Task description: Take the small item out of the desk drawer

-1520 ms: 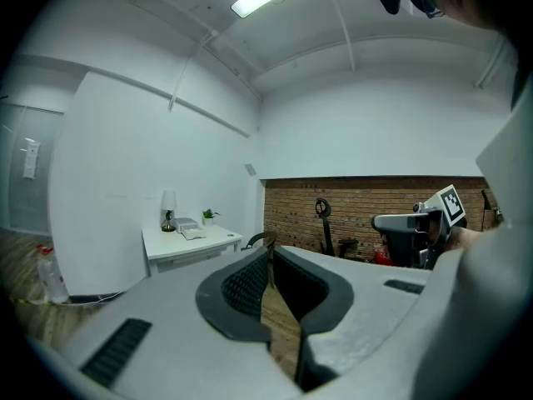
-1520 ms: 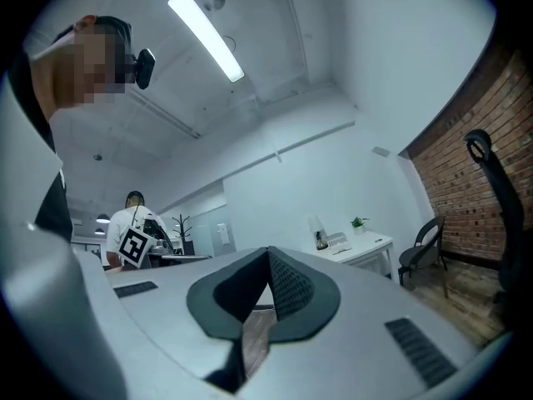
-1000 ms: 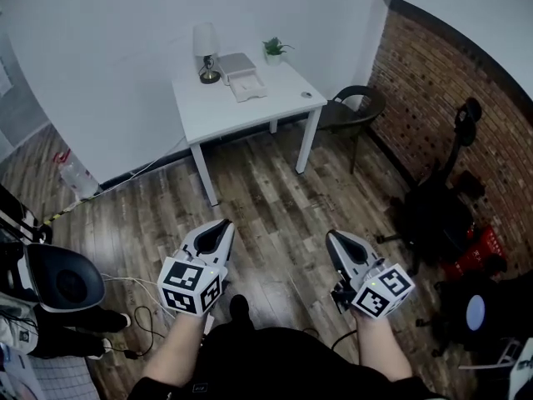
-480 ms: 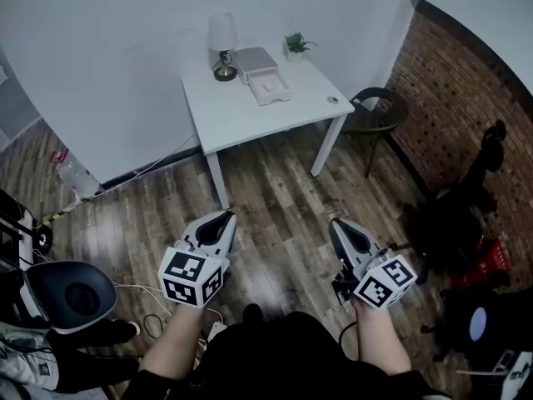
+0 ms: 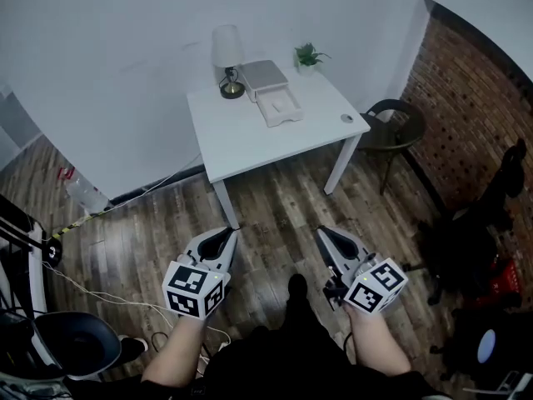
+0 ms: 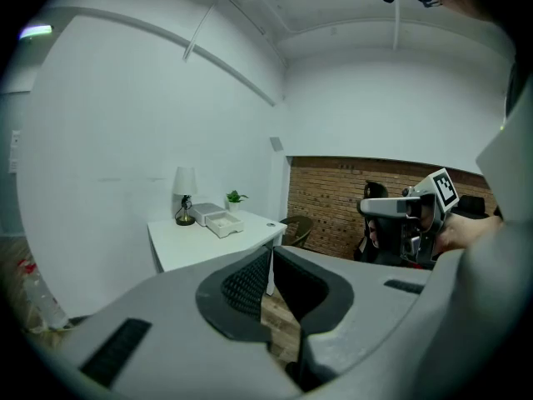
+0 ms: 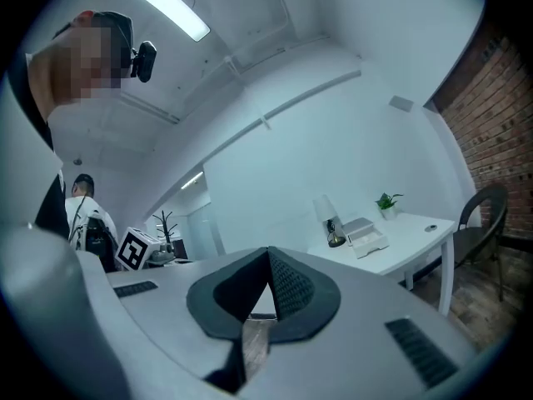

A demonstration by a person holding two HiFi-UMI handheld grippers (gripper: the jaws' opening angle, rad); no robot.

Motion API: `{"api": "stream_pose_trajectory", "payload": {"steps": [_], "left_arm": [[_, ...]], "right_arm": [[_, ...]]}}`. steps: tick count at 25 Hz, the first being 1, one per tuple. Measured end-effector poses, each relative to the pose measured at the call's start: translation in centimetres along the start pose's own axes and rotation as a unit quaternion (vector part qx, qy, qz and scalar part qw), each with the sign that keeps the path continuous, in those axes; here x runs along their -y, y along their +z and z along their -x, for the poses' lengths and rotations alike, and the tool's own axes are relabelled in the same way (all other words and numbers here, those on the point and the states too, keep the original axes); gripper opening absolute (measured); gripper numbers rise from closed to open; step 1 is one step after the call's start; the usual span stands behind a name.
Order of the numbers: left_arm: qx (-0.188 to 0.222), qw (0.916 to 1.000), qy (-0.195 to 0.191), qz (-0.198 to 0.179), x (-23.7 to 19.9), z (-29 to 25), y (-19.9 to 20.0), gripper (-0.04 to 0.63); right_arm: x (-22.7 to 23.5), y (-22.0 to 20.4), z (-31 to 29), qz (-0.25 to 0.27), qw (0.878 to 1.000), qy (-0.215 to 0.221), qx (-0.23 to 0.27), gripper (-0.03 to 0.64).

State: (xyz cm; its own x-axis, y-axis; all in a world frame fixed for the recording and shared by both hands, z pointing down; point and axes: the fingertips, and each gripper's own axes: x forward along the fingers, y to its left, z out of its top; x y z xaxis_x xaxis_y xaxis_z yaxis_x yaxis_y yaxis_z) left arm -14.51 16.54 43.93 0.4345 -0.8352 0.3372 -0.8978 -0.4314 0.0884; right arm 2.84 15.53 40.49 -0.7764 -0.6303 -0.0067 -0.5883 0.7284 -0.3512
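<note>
Wood floor [image 5: 275, 211]: we stand on it, well back from the desk, with both grippers held out low in front of us.
Brick wall [image 5: 466, 90]: we see it on the right, meeting the white wall behind the desk.
Desk [image 5: 250, 140]: white, set against the white wall, well apart from both grippers.
Chair [image 5: 398, 123]: dark, just beside the desk's right end.
Left gripper [image 5: 226, 234]: we hold its jaws closed tip to tip, with nothing between them; it points toward the desk.
Right gripper [image 5: 321, 233]: its jaws also meet at the tips and grip nothing.
Lamp [image 5: 226, 57]: at the desk's back edge, left of the drawer box.
Drawer box [image 5: 265, 75]: grey-topped, at the back of the desk.
Drawer [image 5: 281, 107]: pulled out toward us; it is too small for us to tell what lies inside.
Plant [image 5: 309, 57]: at the back right corner.
Small round thing [image 5: 347, 118]: on the desk's right end, near the chair.
</note>
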Motion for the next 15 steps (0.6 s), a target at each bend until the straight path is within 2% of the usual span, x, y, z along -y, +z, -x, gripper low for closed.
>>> {"api": "stream_pose_trajectory", "payload": {"steps": [7,15], "left_arm": [[-0.019,0.9997,-0.016,0.0,-0.7,-11.7,4.0,0.028],[-0.043,0.9991,-0.001,0.006,-1.9,-20.1,6.1,0.028]], "right_arm": [[10.7,3.2,-4.8,-0.01,1.0,0.004,-0.012,-0.002],[20.7,4.0,-6.2,-0.04,0.998,-0.014,-0.04,-0.001]]}}
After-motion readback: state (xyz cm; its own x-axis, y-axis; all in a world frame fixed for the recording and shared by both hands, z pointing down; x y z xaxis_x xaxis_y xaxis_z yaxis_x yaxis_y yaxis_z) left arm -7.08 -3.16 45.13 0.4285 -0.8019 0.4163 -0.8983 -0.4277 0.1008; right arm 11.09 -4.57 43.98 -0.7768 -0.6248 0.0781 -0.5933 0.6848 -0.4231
